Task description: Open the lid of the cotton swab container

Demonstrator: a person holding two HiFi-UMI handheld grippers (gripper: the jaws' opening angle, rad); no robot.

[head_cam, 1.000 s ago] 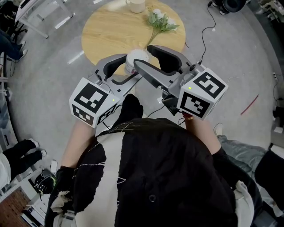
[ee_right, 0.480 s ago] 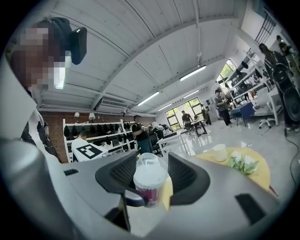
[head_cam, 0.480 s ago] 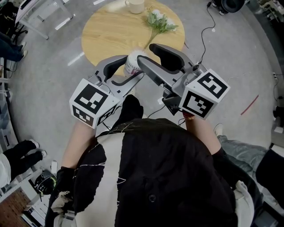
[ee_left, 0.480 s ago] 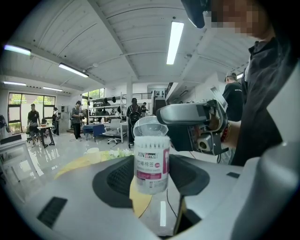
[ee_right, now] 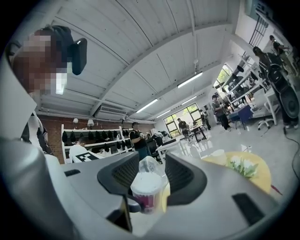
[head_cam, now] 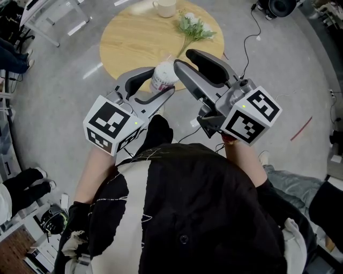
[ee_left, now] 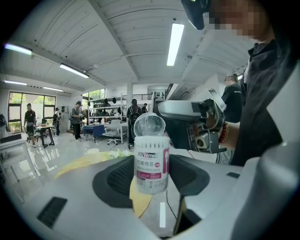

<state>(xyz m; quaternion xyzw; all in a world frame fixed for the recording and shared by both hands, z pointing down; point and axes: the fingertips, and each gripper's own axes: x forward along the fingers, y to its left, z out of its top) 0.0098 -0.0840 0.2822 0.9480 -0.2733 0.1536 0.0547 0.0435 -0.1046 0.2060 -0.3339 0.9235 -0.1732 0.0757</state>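
Note:
The cotton swab container (head_cam: 163, 76), a white tub with a pink label, is held upright above the floor, with my left gripper (head_cam: 161, 83) shut on its body. In the left gripper view the container (ee_left: 151, 164) sits between the dark pads, and its clear lid (ee_left: 149, 125) stands flipped up. My right gripper (head_cam: 184, 60) is just right of the container's top and apart from it. Its jaws are closing with nothing pressed between them. In the right gripper view the container (ee_right: 146, 190) and its raised lid (ee_right: 149, 165) show beyond the right gripper (ee_right: 151, 177).
A round wooden table (head_cam: 134, 40) stands ahead, carrying a sprig of white flowers (head_cam: 194, 25) and a white cup (head_cam: 164, 6). A black cable (head_cam: 247, 45) runs over the grey floor at right. Several people and desks fill the hall behind.
My right gripper has drawn off the container's top, moving right and slightly back. The container's top, covered by the right finger before, now shows. The left gripper has stayed put.

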